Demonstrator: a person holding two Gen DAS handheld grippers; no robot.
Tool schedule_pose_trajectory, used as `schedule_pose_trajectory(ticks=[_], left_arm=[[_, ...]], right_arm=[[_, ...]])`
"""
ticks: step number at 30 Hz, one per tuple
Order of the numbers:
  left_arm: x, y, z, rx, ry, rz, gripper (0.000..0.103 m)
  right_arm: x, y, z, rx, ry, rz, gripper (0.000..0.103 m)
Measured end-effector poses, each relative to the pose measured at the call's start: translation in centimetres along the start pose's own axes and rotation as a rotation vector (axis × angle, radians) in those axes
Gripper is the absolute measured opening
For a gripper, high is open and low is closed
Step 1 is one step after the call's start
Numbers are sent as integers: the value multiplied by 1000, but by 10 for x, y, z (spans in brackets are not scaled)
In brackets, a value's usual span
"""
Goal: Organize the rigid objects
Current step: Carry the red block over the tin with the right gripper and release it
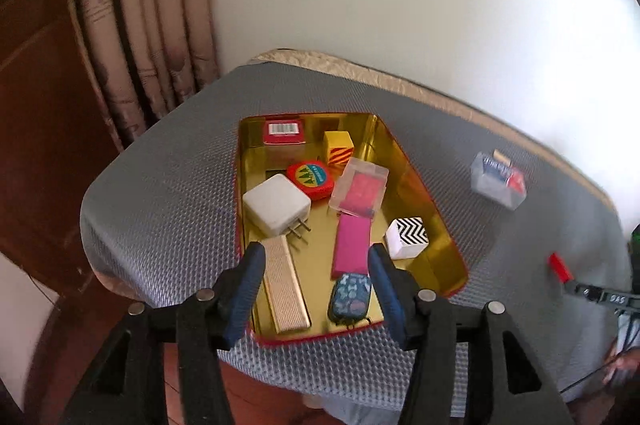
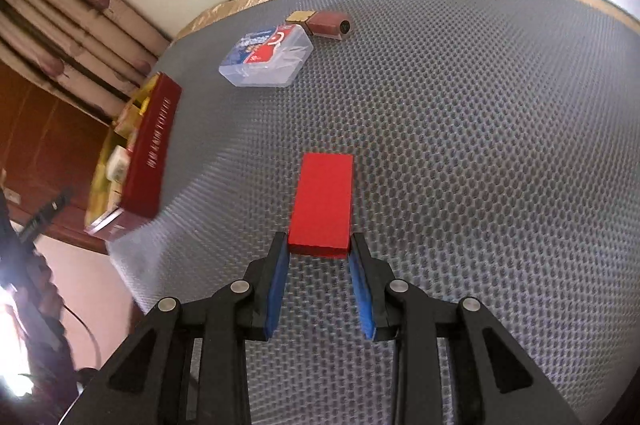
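The right gripper (image 2: 319, 249) pinches the near end of a red block (image 2: 323, 203) between its 2 blue pads; the block sticks out forward above the grey mat (image 2: 480, 145), and I judge it is lifted a little, though I cannot tell this surely. The left gripper (image 1: 316, 265) has its jaws spread, with nothing between the pads, and it hangs over the near end of the gold tin (image 1: 416, 177), so I judge it has just let something go there.

Inside the tin I count 9 things already placed: a white charger (image 1: 276, 203), a ribbed gold bar (image 1: 284, 289), a pink bar (image 1: 352, 245), a clear case (image 1: 360, 191), a small blue patterned pouch (image 1: 350, 295), a zigzag cube (image 1: 408, 237), a round red tin (image 1: 312, 179), a yellow striped box (image 1: 338, 149) and a red box with a barcode (image 1: 284, 133).

So most of the work looks done. Still outside on the mat are the red block, a clear plastic box with cards (image 2: 266, 59), and behind it 2 small pieces, a tan one (image 2: 301, 16) and a dark red cylinder (image 2: 330, 24). I think these 4 must go to the tin, which lies well to the left of the right gripper
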State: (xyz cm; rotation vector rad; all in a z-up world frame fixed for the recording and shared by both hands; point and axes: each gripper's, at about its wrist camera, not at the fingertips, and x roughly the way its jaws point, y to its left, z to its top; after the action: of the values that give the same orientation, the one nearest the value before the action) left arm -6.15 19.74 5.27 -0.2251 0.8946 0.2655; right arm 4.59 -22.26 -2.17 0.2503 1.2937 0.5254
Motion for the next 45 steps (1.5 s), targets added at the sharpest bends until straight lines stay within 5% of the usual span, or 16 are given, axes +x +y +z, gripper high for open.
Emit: schedule_pose_trajectory(ticks=[13, 23, 33, 42, 45], left_arm=[[-29, 21, -34, -111, -46, -10, 56], [-41, 35, -36, -132, -108, -28, 56], [-36, 56, -38, -180, -101, -47, 56], [-24, 69, -41, -221, -67, -73, 56], [-23, 69, -41, -227, -65, -78, 56]], right_arm=[[-10, 36, 14, 70, 27, 163, 28], [-13, 154, 70, -109, 41, 246, 29], [86, 279, 93, -231, 229, 313, 29], [149, 296, 93, -206, 350, 277, 32], [158, 302, 102, -228, 320, 244, 45]])
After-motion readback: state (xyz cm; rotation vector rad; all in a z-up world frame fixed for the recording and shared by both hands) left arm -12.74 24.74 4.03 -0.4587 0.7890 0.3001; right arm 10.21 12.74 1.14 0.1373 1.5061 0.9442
